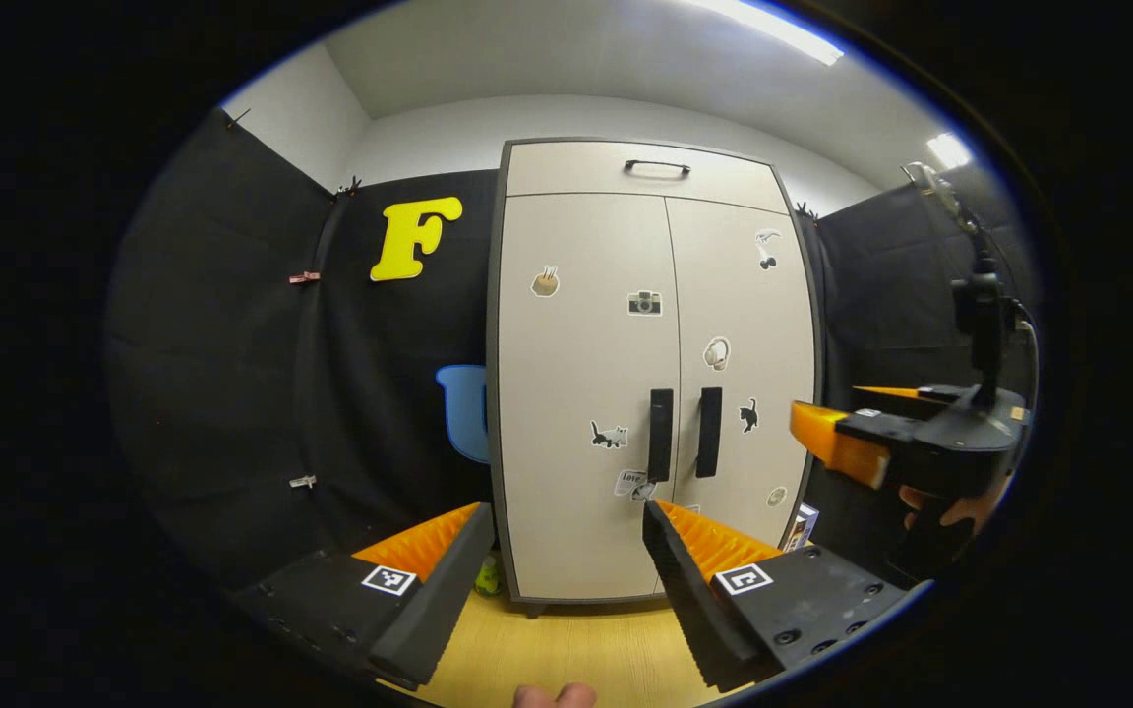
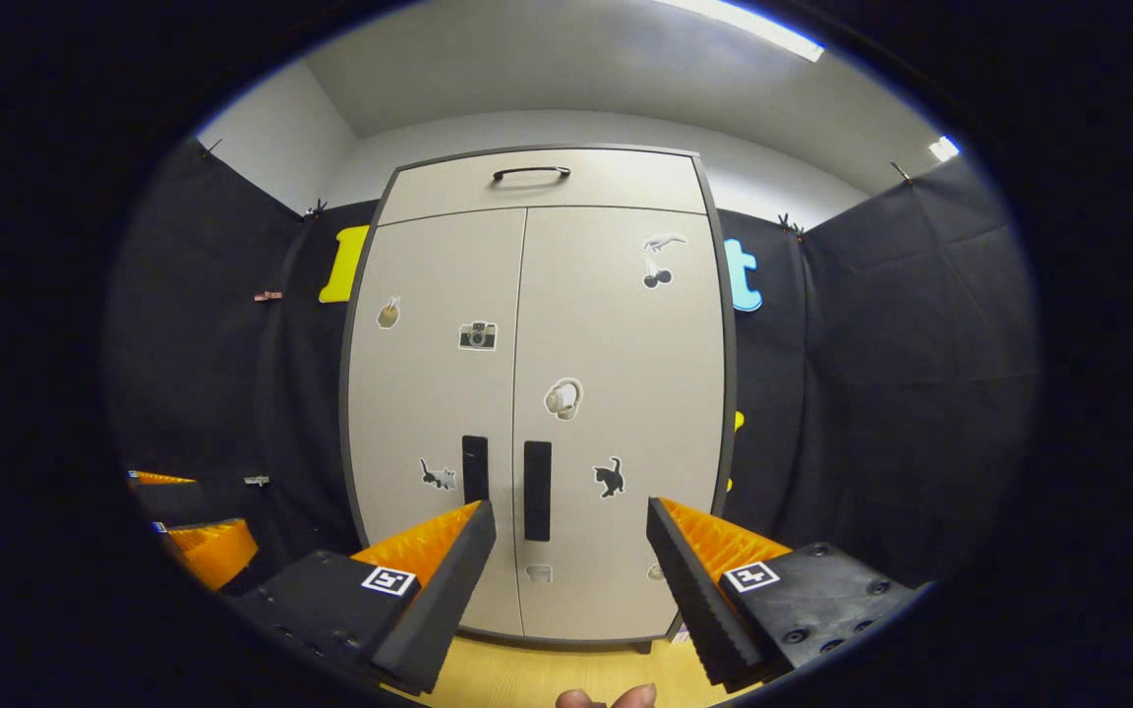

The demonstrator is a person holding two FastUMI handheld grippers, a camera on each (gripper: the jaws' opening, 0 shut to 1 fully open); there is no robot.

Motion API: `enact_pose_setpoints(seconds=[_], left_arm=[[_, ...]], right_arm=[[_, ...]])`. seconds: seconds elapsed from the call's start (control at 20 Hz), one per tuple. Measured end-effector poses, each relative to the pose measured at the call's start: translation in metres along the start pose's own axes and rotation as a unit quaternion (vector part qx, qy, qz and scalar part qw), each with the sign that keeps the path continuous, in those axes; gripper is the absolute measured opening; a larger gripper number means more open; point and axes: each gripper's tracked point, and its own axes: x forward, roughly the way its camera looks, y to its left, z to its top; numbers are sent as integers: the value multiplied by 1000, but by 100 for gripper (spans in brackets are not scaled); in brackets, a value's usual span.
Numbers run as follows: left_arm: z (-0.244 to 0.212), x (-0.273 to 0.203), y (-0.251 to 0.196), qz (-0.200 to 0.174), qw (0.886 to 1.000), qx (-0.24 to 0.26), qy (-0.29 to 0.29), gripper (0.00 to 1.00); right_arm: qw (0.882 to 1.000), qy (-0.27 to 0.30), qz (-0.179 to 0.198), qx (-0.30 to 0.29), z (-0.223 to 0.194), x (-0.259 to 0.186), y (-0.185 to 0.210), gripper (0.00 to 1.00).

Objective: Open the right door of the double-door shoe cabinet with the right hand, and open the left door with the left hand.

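A pale double-door shoe cabinet (image 1: pixel 655 393) (image 2: pixel 537 393) stands ahead with both doors closed. Two dark vertical handles sit side by side at the middle seam: the left door handle (image 1: pixel 660 435) (image 2: pixel 474 469) and the right door handle (image 1: pixel 709 432) (image 2: pixel 537 490). Stickers dot both doors. My left gripper (image 1: pixel 566 506) is open, some way short of the cabinet and low in front of the left door. My right gripper (image 2: pixel 566 503) is open too, facing the right door from a distance. In the left gripper view the right gripper (image 1: pixel 847 442) shows at the right, held by a hand (image 1: pixel 960 506).
A top drawer with a curved handle (image 1: pixel 657 167) (image 2: pixel 530 173) sits above the doors. Black cloth walls close in on both sides. The floor (image 1: pixel 566 649) is light wood. A small box (image 1: pixel 801 526) stands at the cabinet's right foot and a small yellow-green object (image 1: pixel 488 575) at its left foot.
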Motion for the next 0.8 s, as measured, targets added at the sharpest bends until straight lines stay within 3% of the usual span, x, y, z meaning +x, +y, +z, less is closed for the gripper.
enact_pose_setpoints(seconds=[0.15,0.45,0.8], left_arm=[[-4,2,5,-2,1000,4,3,94],[-14,9,18,12,1000,-3,8,94],[-19,19,27,20,1000,-7,15,94]], right_arm=[[1000,3,15,14,-12,36,16,98],[1000,21,0,20,-41,104,19,98],[999,34,-2,23,-68,151,29,97]])
